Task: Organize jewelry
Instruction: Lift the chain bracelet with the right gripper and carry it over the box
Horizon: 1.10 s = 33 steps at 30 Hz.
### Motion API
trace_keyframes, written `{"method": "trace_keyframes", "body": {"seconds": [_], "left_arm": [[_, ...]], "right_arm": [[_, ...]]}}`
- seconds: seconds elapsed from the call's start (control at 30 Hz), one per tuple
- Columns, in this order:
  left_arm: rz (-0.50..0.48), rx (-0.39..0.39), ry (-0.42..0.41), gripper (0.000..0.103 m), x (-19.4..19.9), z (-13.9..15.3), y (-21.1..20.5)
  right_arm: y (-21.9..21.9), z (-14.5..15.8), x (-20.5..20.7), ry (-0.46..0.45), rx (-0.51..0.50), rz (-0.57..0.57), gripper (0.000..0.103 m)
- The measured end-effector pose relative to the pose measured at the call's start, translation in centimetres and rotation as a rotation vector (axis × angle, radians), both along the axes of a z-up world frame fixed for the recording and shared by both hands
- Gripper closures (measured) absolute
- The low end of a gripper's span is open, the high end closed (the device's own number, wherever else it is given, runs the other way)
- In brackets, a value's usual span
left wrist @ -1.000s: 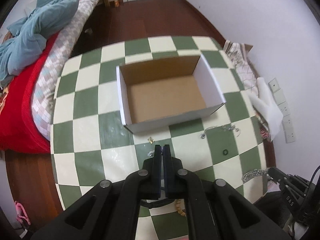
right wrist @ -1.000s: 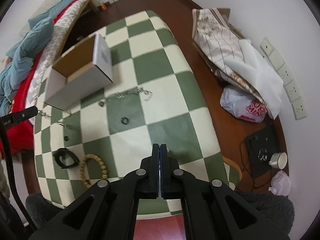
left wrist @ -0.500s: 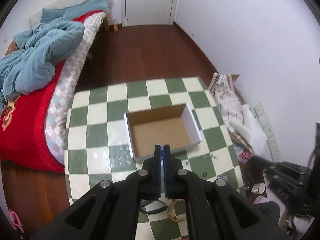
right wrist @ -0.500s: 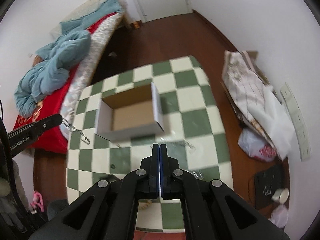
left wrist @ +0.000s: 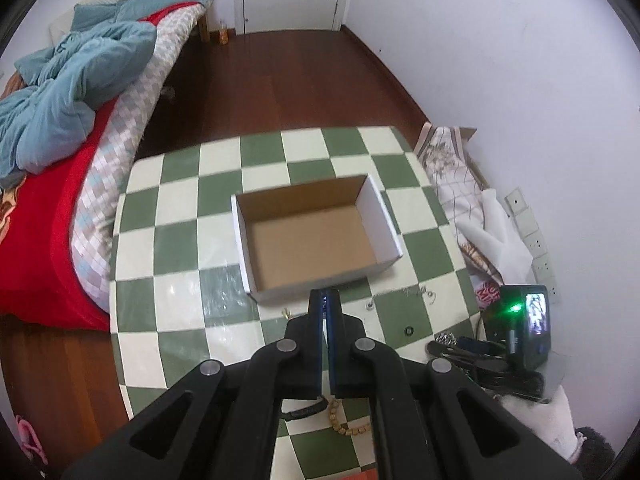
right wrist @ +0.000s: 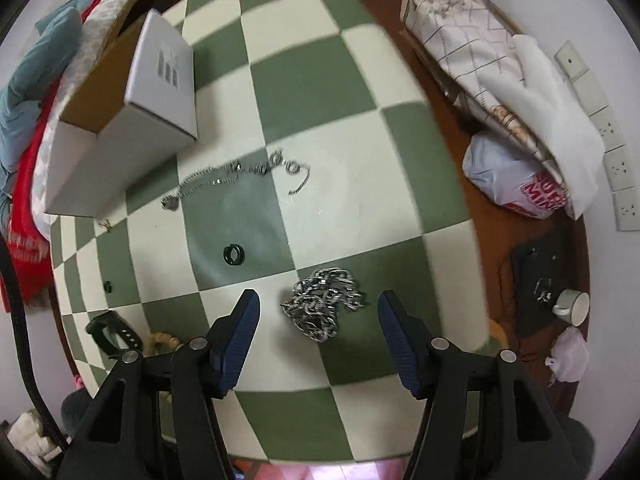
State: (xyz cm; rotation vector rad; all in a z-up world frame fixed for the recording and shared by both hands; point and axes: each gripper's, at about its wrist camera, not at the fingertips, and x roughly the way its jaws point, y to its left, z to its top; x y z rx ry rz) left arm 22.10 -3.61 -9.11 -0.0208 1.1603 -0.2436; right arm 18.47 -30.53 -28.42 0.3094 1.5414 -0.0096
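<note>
Checkered green and cream table [right wrist: 304, 76] carrying an open cardboard box [left wrist: 316, 236] at the far left, empty inside and probably waiting there to receive the jewelry. Right gripper [right wrist: 318, 312] low over the near right part, jaws opening with a bunched silver chain [right wrist: 322, 304] lying between them, untouched by the pads, apparently lined up for a grasp. Left gripper [left wrist: 325, 304] raised near the box, jaws together, nothing seen between them; thin necklace [right wrist: 236, 176] and black ring [right wrist: 233, 255] lying loose farther off.

Legible markings are few. The plastic bag [right wrist: 516, 184], on the floor to the right of the checkered table [right wrist: 360, 80], bears red lettering, too partial to read. The white box [right wrist: 160, 76] on that table carries a dark printed block on its end face, illegible
</note>
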Motion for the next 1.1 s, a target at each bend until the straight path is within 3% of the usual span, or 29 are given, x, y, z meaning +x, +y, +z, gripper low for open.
{"method": "trace_keyframes", "body": {"seconds": [0.1,0.2,0.33,0.6,0.73,0.9,1.1], "left_arm": [[0.004,0.004,0.012,0.103,-0.2,-0.6,0.2],[0.004,0.005,0.014,0.103,-0.5,-0.6,0.3],[-0.003,0.002,-0.001,0.103,-0.4,0.3,0.3],[0.006,-0.027,-0.071,0.103,1.5,4.0,1.0],[0.026,-0.045,-0.08,0.103,3.5,4.8,1.6],[0.055,-0.059,-0.059,0.103,6.5,3.7,2.1],[0.083,-0.049,-0.002,0.103,9.1,-0.1,2.4]], "right_arm": [[1.8,0.3,-0.2,-0.038,-0.105,0.063,0.08],[2.3,1.0,-0.3,-0.059,-0.117,0.083,0.087],[2.2,4.6,-0.3,-0.147,-0.056,0.055,0.088],[4.4,15.9,2.8,-0.353,0.1,0.098,0.088],[6.1,18.7,5.6,-0.407,0.122,0.136,0.088],[8.9,17.9,9.2,-0.399,0.105,0.164,0.088],[10.9,13.7,13.1,-0.344,0.032,0.202,0.088]]}}
